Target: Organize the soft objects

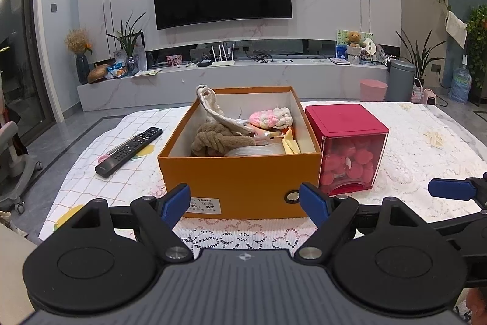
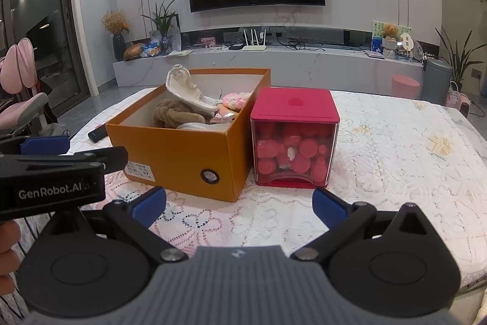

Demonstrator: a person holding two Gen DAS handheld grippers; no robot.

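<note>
The left gripper [image 1: 245, 203] sits low at the near edge of the desk [image 2: 395, 142], its jaws spread wide and holding nothing, the blue pads framing the front wall of the orange box [image 1: 240, 181]; the right gripper [image 2: 239, 204] hangs beside it at the same near edge, its jaws likewise spread apart and empty, over the lace cloth [image 2: 243, 221] that covers the desk; part of a hand [image 2: 7, 258] shows at the left border of the right wrist view. The orange box stands open near the middle of the desk, and the soft things lie heaped inside it: a brown knotted plush [image 1: 217, 140] toward the near left corner of the box, a cream fabric piece [image 1: 210, 104] rising over the far left rim, a pink and white crochet piece [image 1: 271, 118] toward the far right corner, and a yellow cloth [image 1: 290, 143] against the right wall. A red container [image 1: 350, 148] with a clear front stands just beside the right wall of the box, whether touching it I cannot tell; round red pieces fill it. A black remote [image 1: 129, 151] lies toward the left edge of the desk, on a checked cloth [image 1: 91, 172], well apart from the box.
</note>
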